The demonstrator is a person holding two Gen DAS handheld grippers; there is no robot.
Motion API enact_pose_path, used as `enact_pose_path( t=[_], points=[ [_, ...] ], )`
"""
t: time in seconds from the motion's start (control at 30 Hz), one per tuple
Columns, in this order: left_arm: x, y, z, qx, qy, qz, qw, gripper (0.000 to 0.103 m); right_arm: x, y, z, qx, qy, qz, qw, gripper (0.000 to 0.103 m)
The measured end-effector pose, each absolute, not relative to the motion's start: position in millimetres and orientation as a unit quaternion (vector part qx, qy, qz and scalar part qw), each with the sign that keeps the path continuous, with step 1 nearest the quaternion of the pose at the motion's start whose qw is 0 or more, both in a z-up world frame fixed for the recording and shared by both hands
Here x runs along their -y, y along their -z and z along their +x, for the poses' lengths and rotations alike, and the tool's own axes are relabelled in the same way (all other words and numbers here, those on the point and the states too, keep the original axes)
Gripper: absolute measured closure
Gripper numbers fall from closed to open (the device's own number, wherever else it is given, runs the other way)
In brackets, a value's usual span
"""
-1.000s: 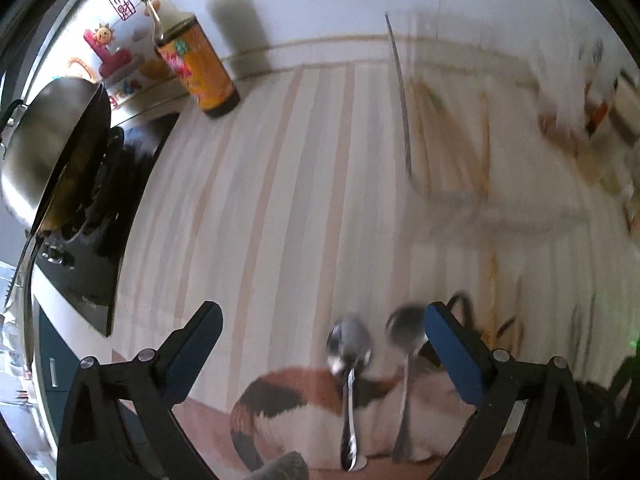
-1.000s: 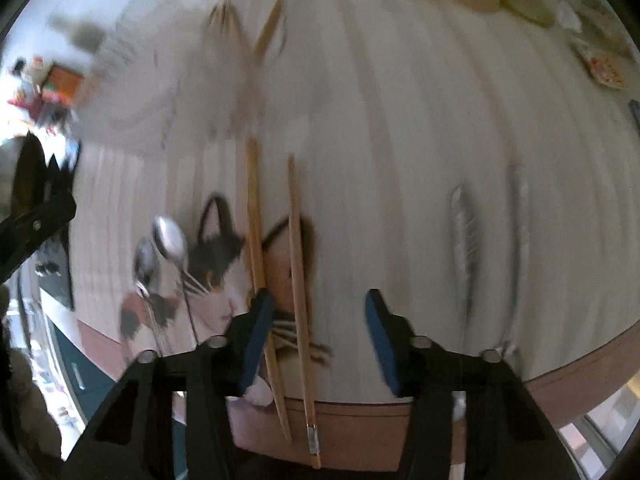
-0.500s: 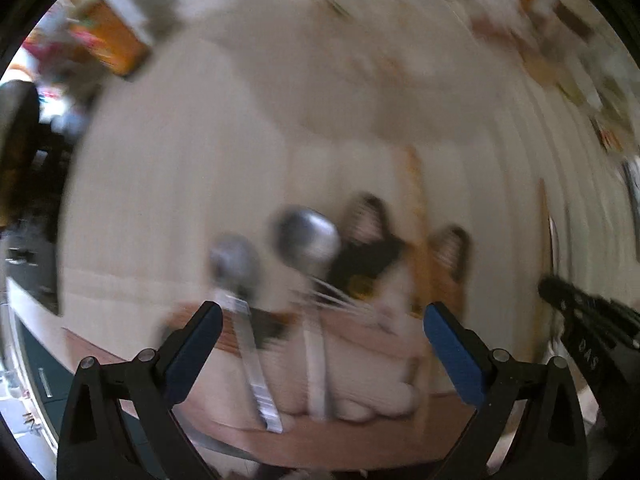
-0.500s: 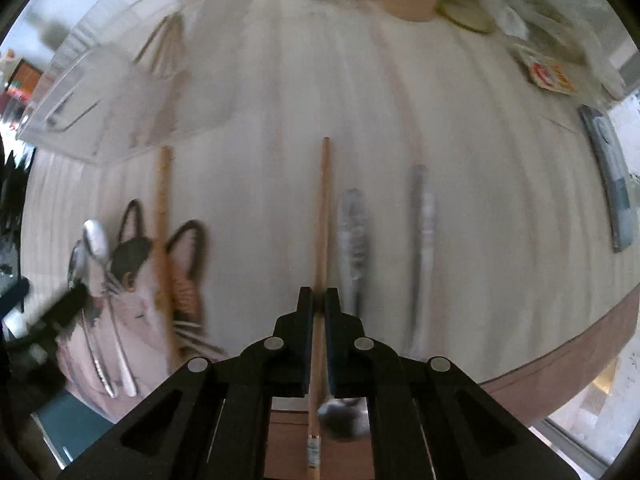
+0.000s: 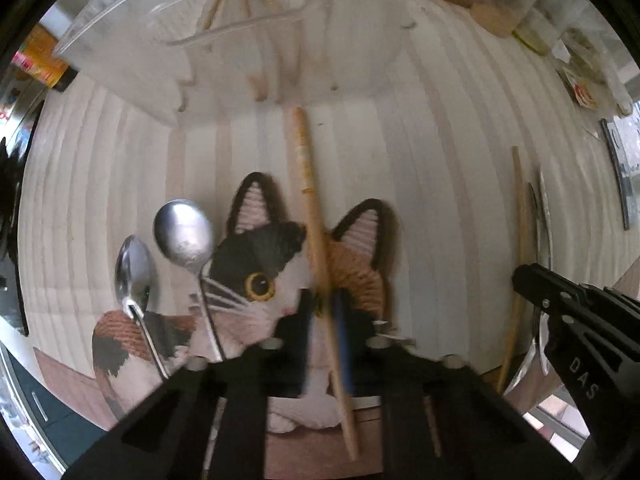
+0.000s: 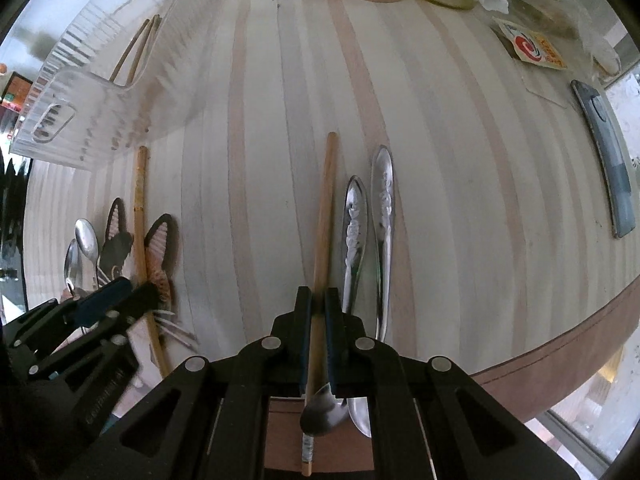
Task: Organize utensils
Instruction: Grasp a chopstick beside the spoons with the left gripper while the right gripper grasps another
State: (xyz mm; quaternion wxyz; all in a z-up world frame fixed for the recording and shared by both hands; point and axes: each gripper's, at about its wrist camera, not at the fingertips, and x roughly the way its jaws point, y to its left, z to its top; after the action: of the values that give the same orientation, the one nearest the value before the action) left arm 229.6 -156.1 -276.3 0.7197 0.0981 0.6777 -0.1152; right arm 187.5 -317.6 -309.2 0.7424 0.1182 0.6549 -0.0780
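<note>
My left gripper (image 5: pixel 322 312) is shut on a wooden chopstick (image 5: pixel 310 208) that lies over the cat-shaped mat (image 5: pixel 256 276). My right gripper (image 6: pixel 317 312) is shut on a second wooden chopstick (image 6: pixel 325 208) lying on the striped counter. Two small steel spoons (image 5: pixel 184 232) lie at the mat's left. Two larger ornate-handled spoons (image 6: pixel 368 224) lie just right of the right chopstick. A clear plastic utensil tray (image 6: pixel 100 92) at the far left holds several chopsticks (image 6: pixel 136 46).
The right gripper's body shows in the left wrist view (image 5: pixel 572 320). A sauce bottle (image 5: pixel 44 68) stands far left by the stove. Jars and packets (image 6: pixel 532 46) crowd the far right; a dark flat device (image 6: pixel 608 160) lies there. The counter's front edge (image 6: pixel 560 360) is close.
The left gripper swung from near the small spoons to the chopstick on the mat and closed on it. The right gripper took its chopstick and has held it shut since half a second ago.
</note>
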Motion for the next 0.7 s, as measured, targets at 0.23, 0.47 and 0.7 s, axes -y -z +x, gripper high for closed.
enact_pose_path(
  t=[0.23, 0.47, 0.7],
  points=[
    [127.3, 275.4, 227.9, -0.69, 0.088, 0.071, 0.715, 0.098, 297.8, 308.2, 198.7, -0.661, 0.05, 0.113, 0.74, 0.096],
    [123.0, 273.7, 224.6, -0.689, 0.087, 0.068, 0.716, 0.098, 279.0, 312.3, 214.3, -0.685, 0.045, 0.078, 0.723, 0.094],
    [123.7, 273.9, 223.2, -0.693, 0.092, 0.069, 0.712, 0.098, 282.3, 314.9, 193.4, -0.692, 0.043, 0.081, 0.716, 0.089]
  ],
)
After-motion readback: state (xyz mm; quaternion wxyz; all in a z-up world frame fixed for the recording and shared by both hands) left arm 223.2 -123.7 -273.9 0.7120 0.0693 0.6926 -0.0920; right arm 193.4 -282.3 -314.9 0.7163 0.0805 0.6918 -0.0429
